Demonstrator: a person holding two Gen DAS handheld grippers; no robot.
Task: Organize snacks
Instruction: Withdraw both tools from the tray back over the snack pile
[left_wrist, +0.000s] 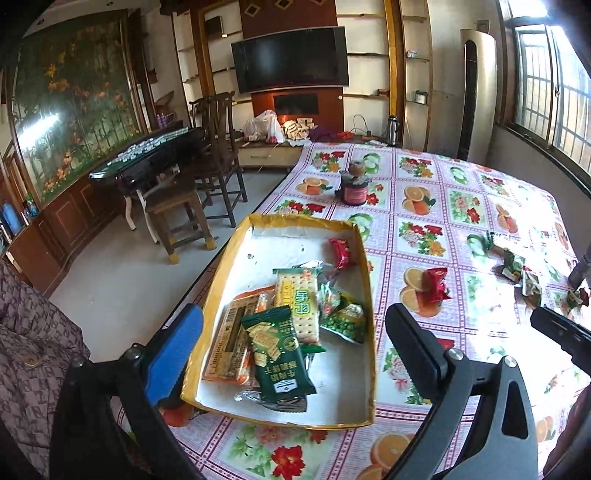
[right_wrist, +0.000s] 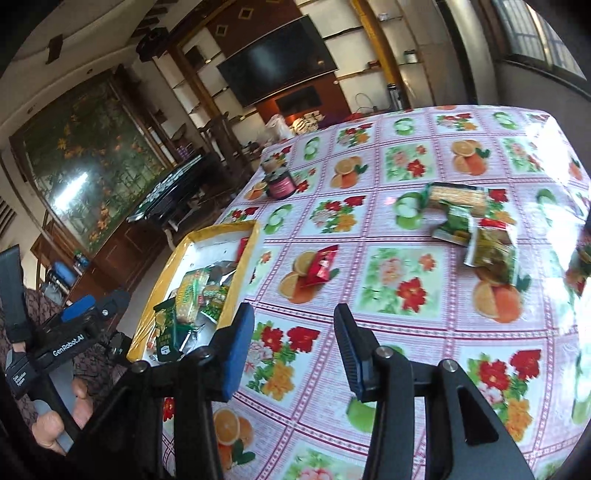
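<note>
Snack packets (right_wrist: 476, 229) on the tablecloth (right_wrist: 406, 155) are motion-blurred, their printed labels unreadable

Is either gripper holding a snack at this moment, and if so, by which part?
Nothing is held. The left gripper is open above the yellow-rimmed cardboard tray, and the right gripper is open over the floral tablecloth.

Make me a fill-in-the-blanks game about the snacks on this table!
1. The cardboard box with snacks inside has a rim coloured ____.
2. The red snack packet outside the box lies on a printed picture of ____ slices.
3. The dark green cracker packet lies ____ the box.
4. Both the left gripper and the right gripper are ____, holding nothing.

Missing words: yellow; orange; inside; open
</note>
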